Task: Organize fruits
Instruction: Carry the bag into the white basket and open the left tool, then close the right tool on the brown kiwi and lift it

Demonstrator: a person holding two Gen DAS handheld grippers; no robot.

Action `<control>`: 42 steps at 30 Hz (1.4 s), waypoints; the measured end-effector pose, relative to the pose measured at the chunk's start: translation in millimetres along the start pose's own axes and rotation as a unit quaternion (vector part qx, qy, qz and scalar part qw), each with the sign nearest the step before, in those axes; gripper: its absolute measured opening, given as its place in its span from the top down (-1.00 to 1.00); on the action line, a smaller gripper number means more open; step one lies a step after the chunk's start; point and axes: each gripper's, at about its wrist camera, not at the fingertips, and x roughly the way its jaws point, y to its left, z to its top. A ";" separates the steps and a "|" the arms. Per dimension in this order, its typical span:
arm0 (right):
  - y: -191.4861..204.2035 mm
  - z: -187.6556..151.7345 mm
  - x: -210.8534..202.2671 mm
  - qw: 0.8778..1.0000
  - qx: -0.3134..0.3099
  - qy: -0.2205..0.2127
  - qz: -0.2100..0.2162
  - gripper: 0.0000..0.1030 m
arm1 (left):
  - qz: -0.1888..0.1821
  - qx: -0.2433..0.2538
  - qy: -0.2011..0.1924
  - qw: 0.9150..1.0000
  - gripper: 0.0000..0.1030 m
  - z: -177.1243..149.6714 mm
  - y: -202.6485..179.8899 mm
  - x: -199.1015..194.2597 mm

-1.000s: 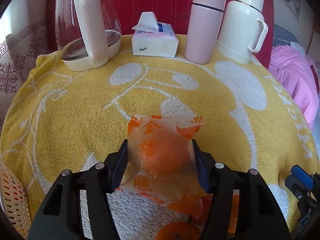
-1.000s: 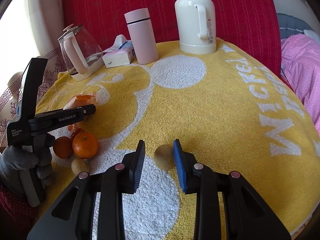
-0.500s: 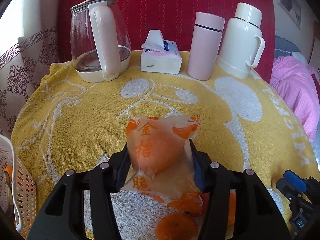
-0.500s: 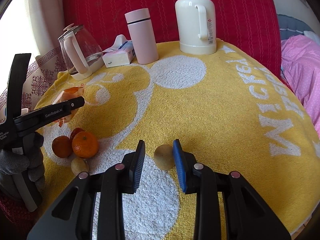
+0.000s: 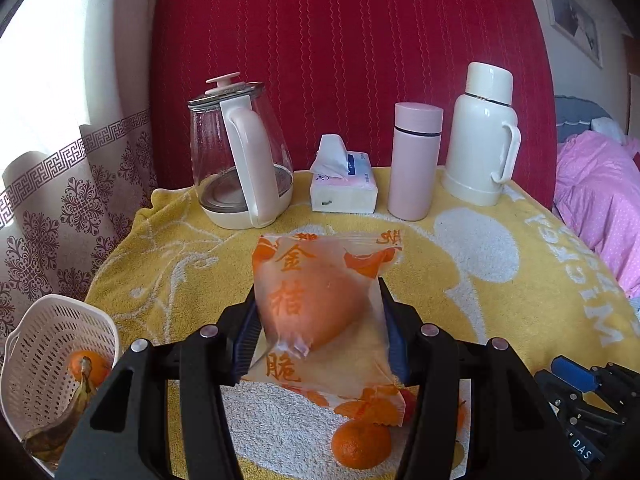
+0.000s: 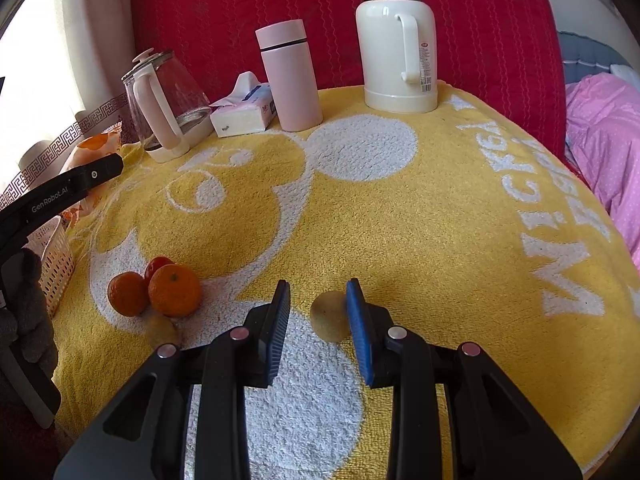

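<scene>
My left gripper [image 5: 318, 336] is shut on a bagged orange [image 5: 316, 308], a clear wrapper with orange print, held up above the yellow towel. A white perforated basket [image 5: 52, 344] at the lower left holds an orange and a banana. Below the bag lies a loose orange [image 5: 360, 444]. In the right wrist view my right gripper [image 6: 320, 312] stands open low over the towel, a small brown fruit [image 6: 329, 316] between its fingers against the right pad. Two oranges [image 6: 174, 290] and a small red fruit [image 6: 158, 266] sit to its left, with another brown fruit [image 6: 162, 330] beside them.
Along the table's back stand a glass kettle [image 5: 240, 156], a tissue pack [image 5: 342, 188], a pink flask [image 5: 416, 160] and a white thermos [image 5: 480, 136]. A red backrest rises behind. Pink bedding [image 6: 604, 144] lies to the right. A gloved hand [image 6: 24, 312] holds the left gripper.
My left gripper has lifted the bagged orange higher and drawn back toward the left, bringing the basket into view. The right gripper has stayed still around the brown fruit.
</scene>
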 end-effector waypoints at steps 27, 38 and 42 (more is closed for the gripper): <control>-47.1 0.3 3.7 0.987 0.138 0.010 0.077 0.40 | 0.117 -0.124 -0.042 0.985 -0.05 -10.8 125.7 -76.6; -19.9 -1.3 13.3 0.996 0.065 0.035 0.042 0.40 | 0.189 -0.171 -0.051 0.966 -0.28 -12.2 175.0 -93.0; -19.9 -1.5 15.2 0.996 0.062 0.041 0.041 0.40 | 0.208 -0.185 -0.065 0.958 -0.68 -11.1 187.8 -101.9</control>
